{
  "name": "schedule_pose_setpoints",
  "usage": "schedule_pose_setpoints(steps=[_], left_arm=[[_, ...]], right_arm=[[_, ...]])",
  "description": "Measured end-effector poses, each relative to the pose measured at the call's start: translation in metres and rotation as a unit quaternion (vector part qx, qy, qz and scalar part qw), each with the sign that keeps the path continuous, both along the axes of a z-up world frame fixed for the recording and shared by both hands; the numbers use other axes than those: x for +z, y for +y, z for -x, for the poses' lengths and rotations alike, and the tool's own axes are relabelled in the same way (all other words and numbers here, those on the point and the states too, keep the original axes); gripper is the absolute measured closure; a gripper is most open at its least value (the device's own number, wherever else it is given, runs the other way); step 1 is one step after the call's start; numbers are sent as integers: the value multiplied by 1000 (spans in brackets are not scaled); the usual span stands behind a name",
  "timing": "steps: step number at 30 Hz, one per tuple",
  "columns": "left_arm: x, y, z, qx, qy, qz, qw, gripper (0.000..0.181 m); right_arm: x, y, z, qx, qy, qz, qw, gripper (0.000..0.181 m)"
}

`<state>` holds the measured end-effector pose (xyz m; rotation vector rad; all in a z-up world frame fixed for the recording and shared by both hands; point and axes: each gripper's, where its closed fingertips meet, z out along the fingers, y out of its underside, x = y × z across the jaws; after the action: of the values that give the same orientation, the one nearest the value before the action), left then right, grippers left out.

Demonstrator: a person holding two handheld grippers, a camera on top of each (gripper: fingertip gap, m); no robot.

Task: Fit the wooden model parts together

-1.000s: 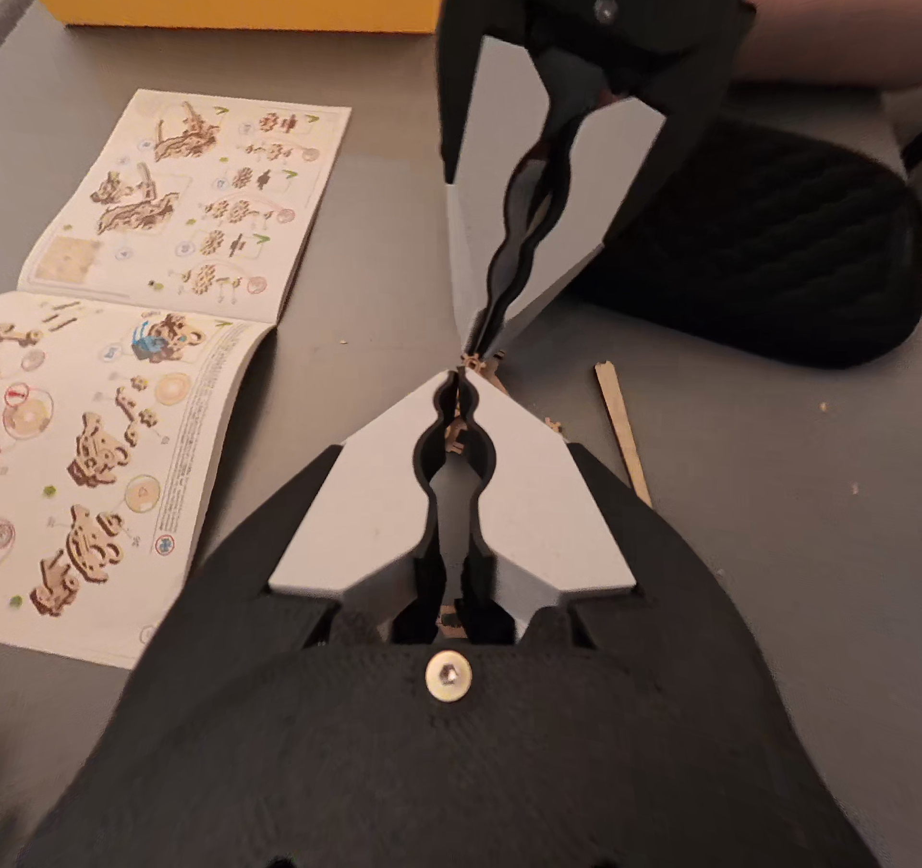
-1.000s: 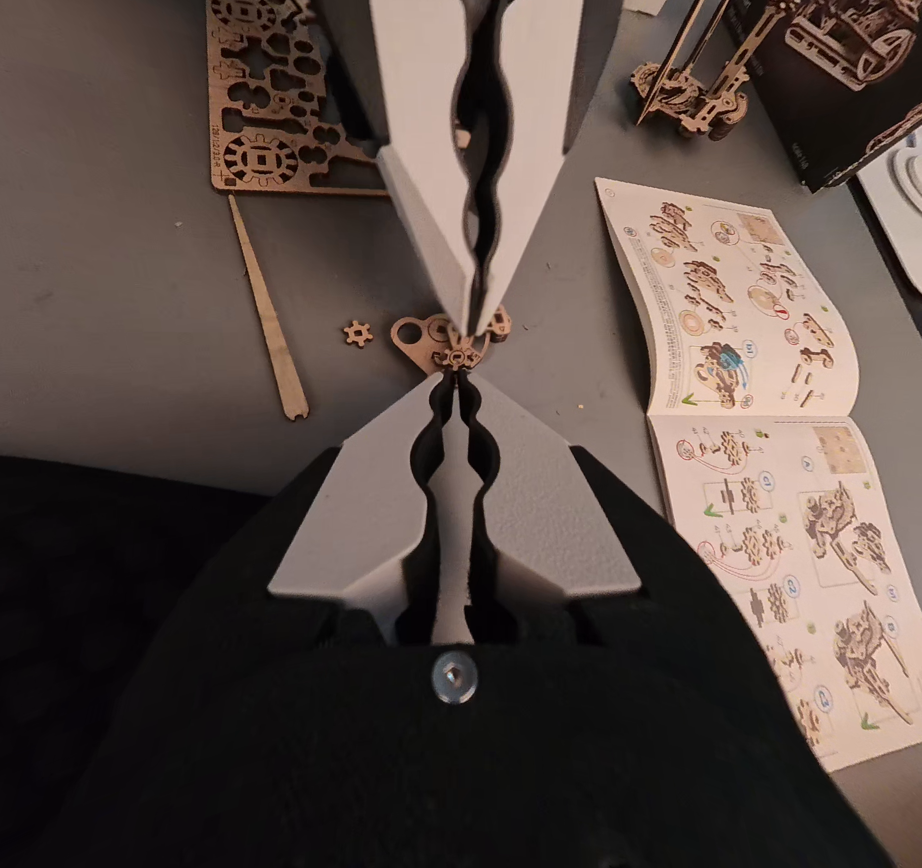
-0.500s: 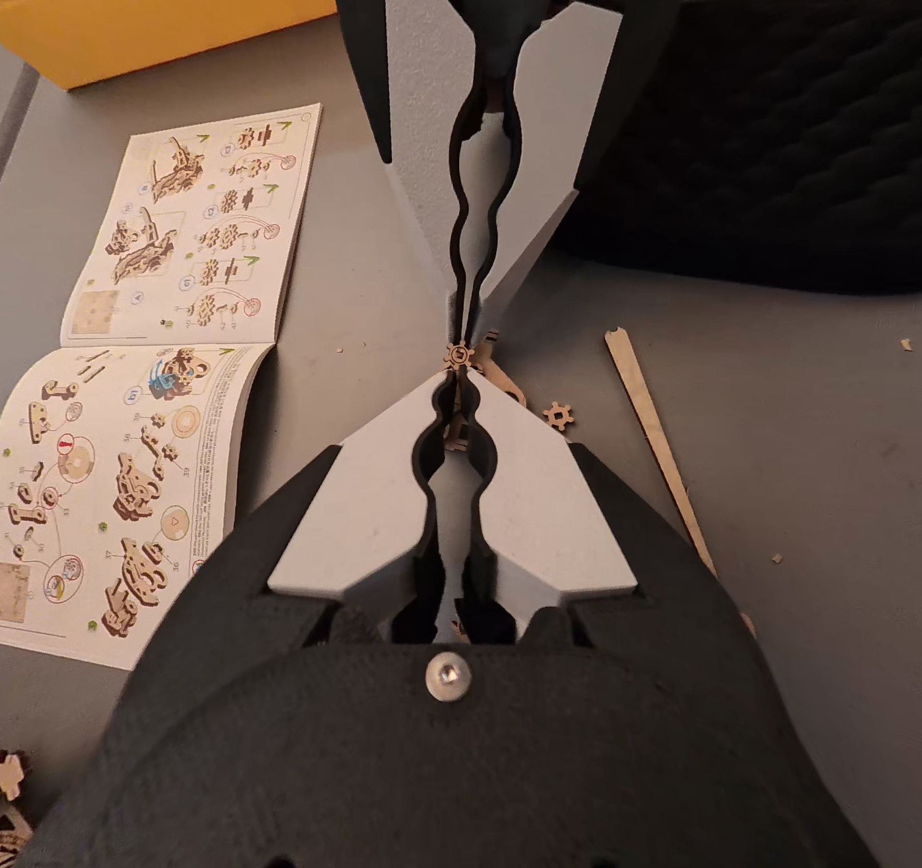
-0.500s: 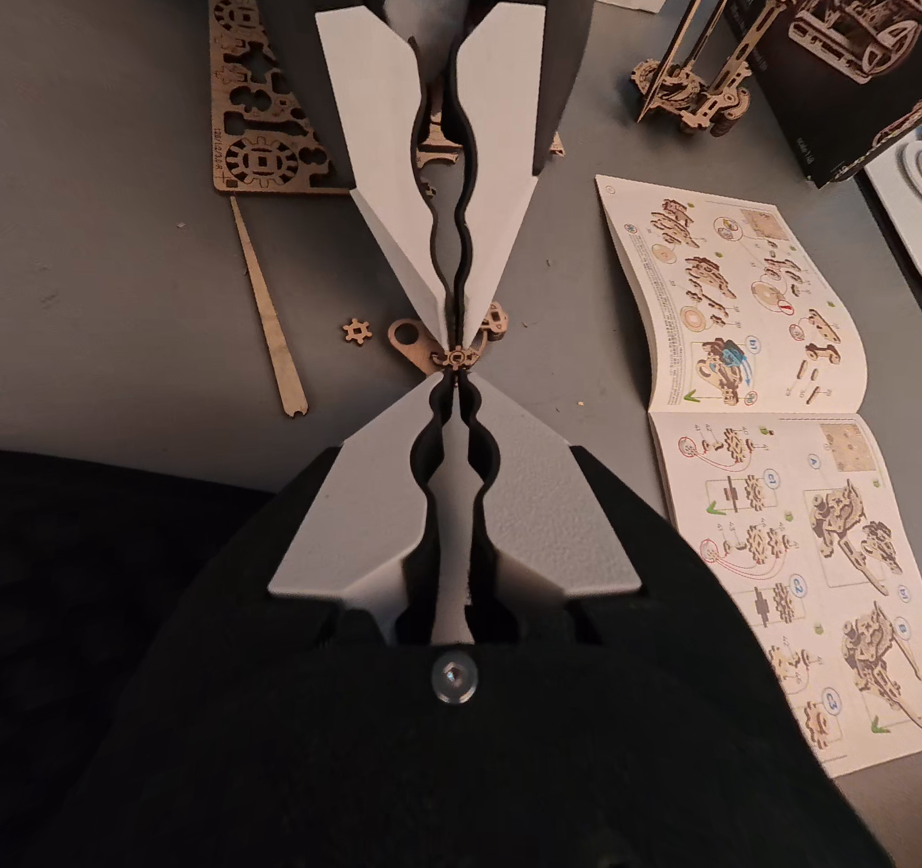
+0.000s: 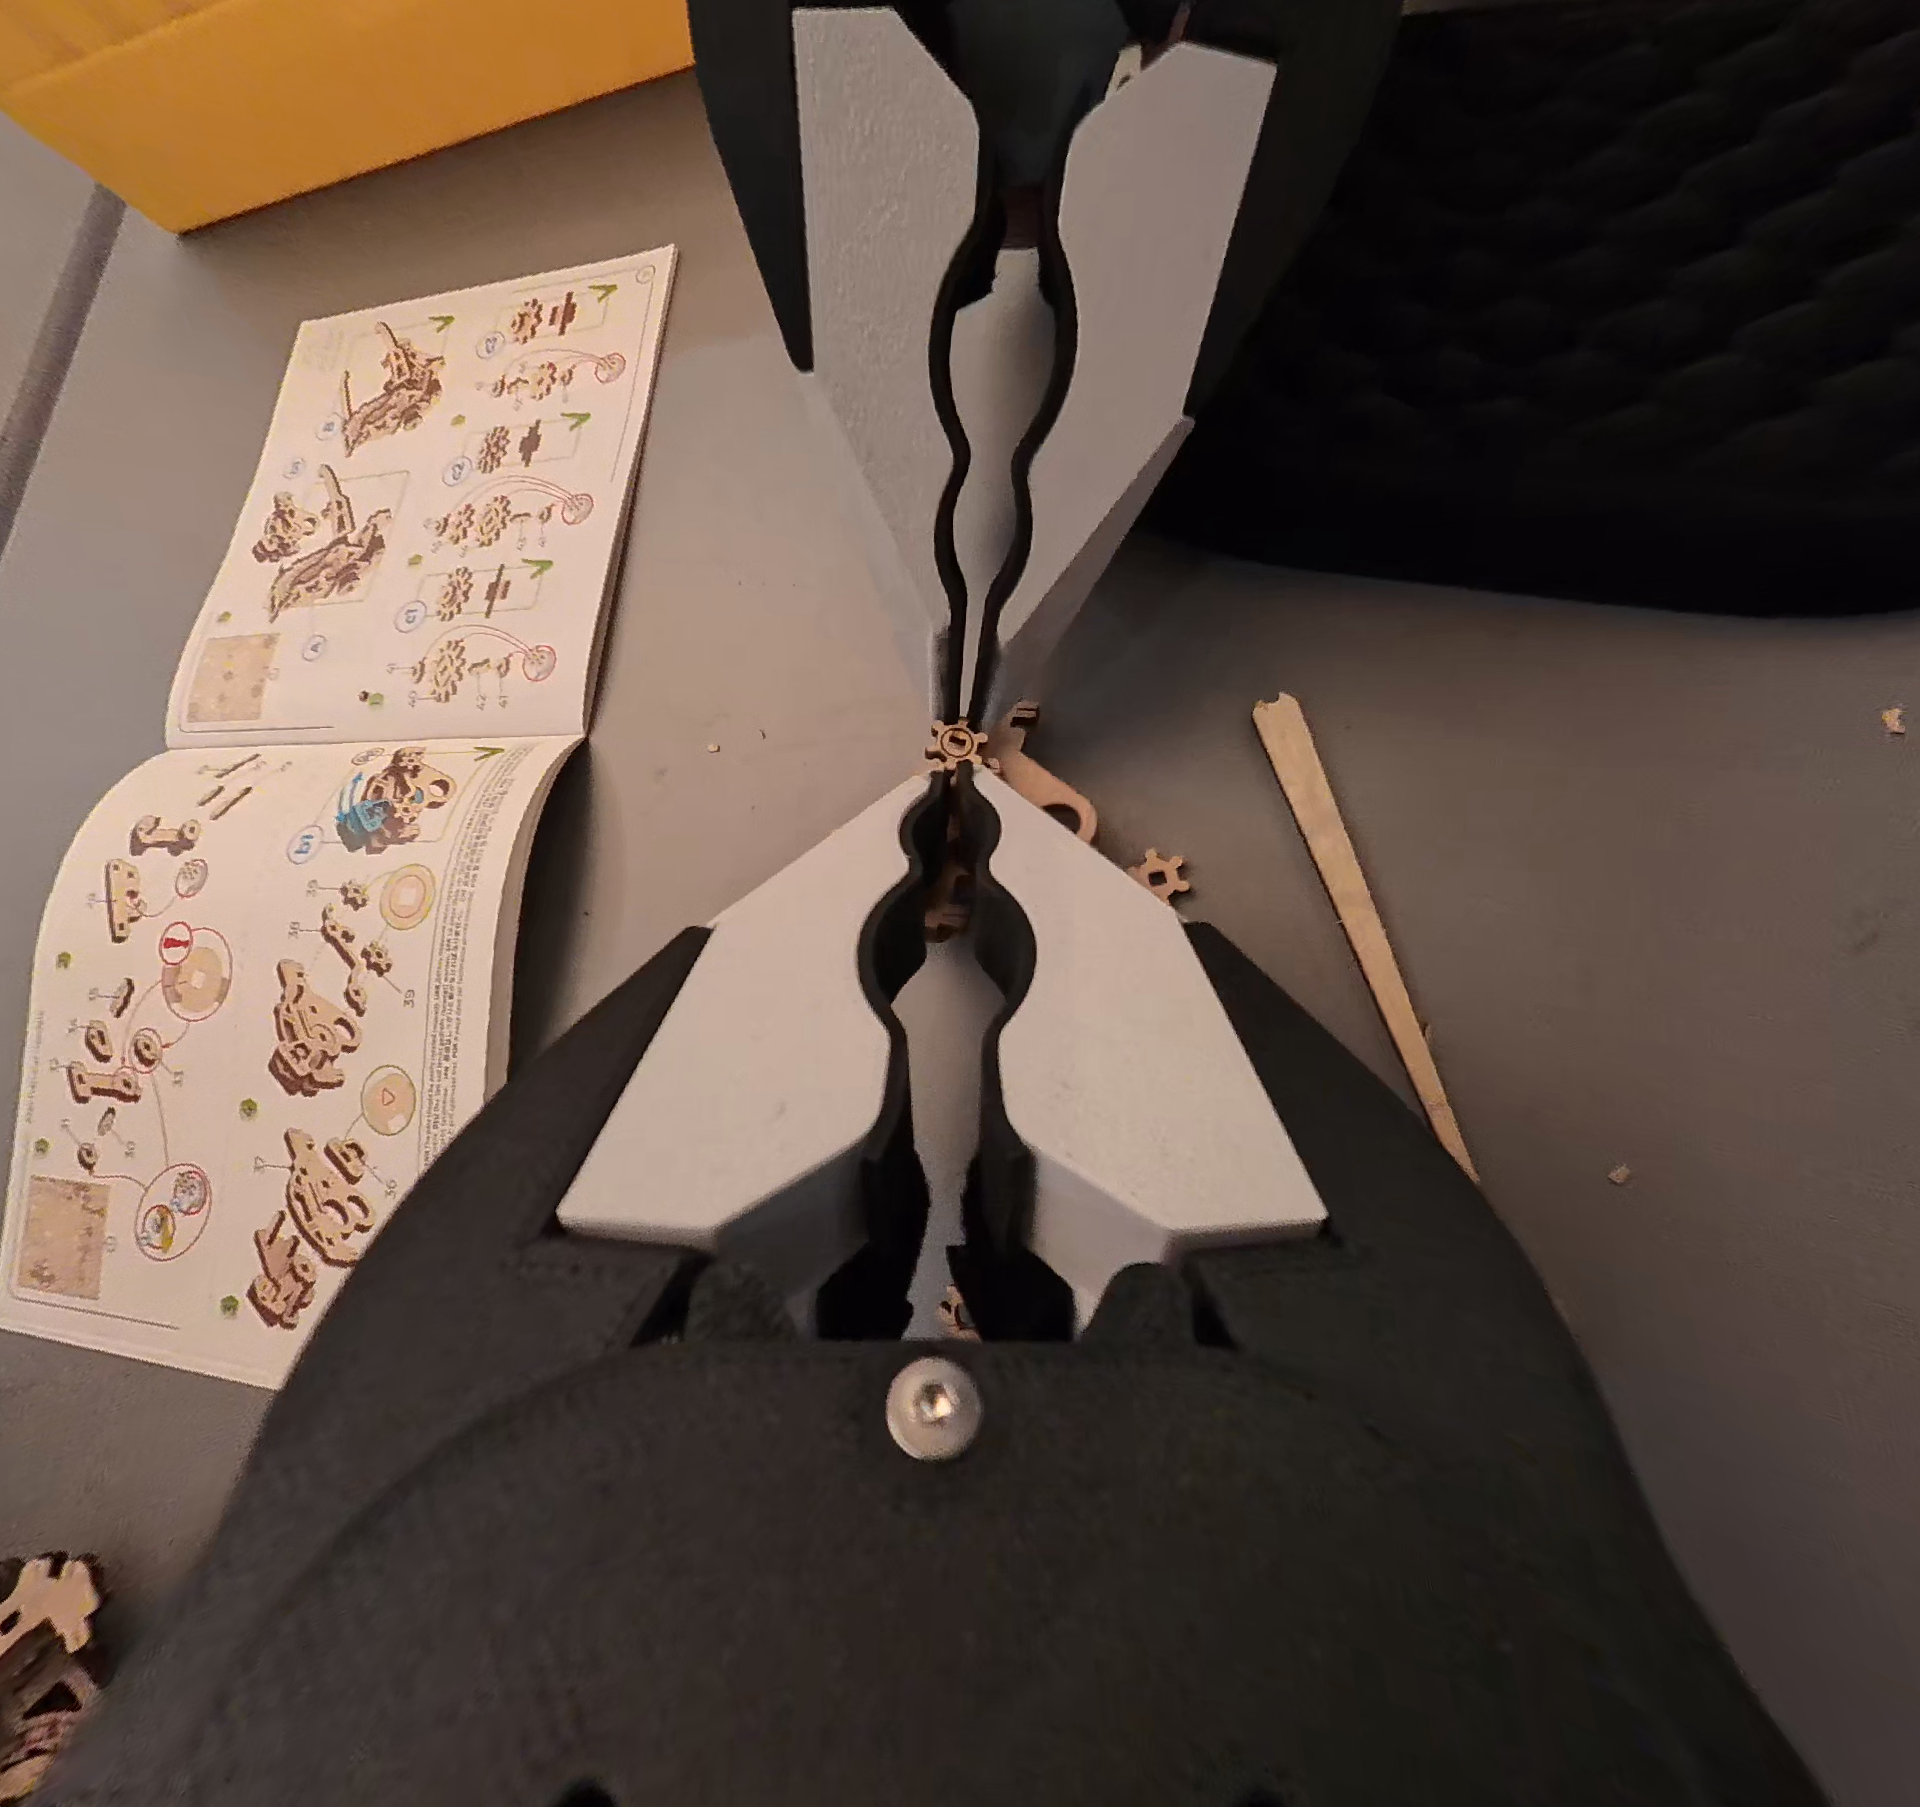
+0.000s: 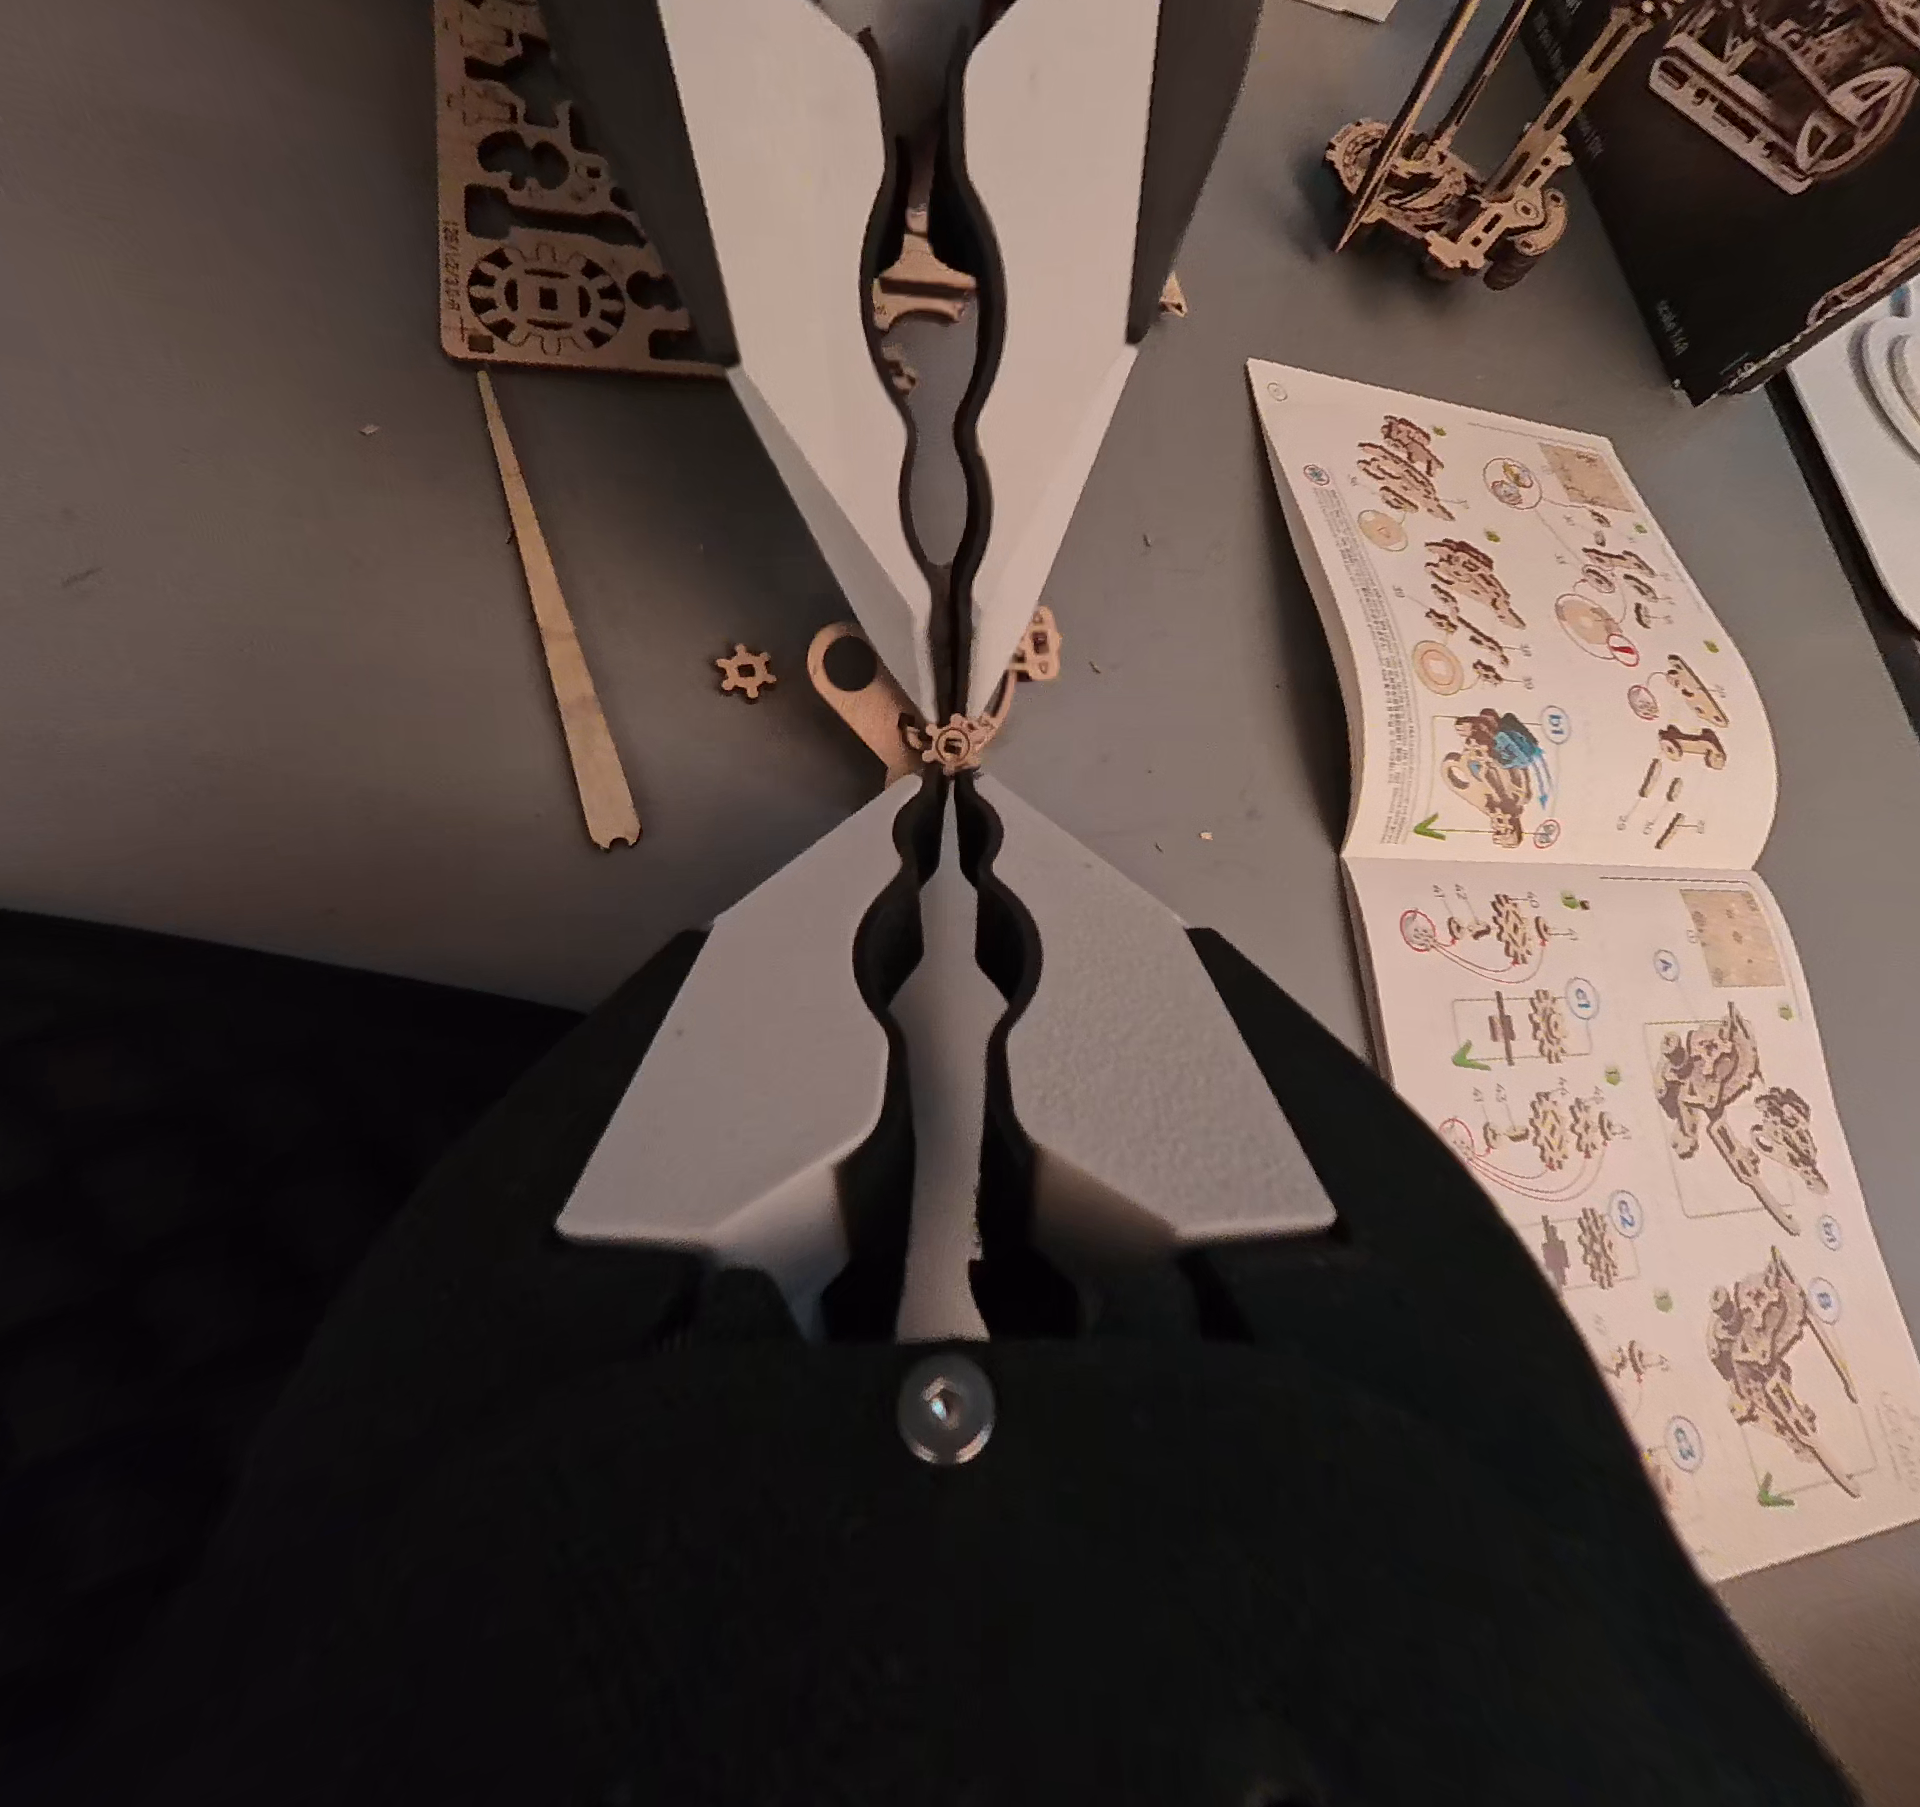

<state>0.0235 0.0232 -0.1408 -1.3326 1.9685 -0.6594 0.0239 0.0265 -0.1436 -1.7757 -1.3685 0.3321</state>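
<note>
— Well, grippers?
— Left gripper (image 5: 951, 789) and right gripper (image 6: 953, 789) meet tip to tip, both pinched onto one small wooden gear (image 5: 951, 742).
— Position?
— Raised over the grey table (image 5: 1558, 926), beside the open instruction booklet (image 5: 343, 749).

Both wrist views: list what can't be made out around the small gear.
- Left wrist view: how the gear is seated; the tong tips cover its edges.
- Right wrist view: the flat part behind the gear is partly covered by the left tongs.
- Right wrist view: the cutout sheet is cut off by the top edge and those tongs.
</note>
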Motion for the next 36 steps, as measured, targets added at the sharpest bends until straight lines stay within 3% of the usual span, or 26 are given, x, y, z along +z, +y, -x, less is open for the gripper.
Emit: schedule_pose_setpoints(steps=[11,19,28,36], left_arm=[[3,-1,6,1,-3,10,1000,181],[18,4,17,10,-29,39,999,181],[-3,-4,25,-2,22,46,999,181],[30,25,41,59,-38,67,995,172]], right_arm=[[5,-3,2,10,-5,-24,1000,173],[15,1,-6,-6,40,-10,999,173],[-8,4,-11,-23,19,48,998,172],[-13,6,-10,-24,36,77,996,171]])
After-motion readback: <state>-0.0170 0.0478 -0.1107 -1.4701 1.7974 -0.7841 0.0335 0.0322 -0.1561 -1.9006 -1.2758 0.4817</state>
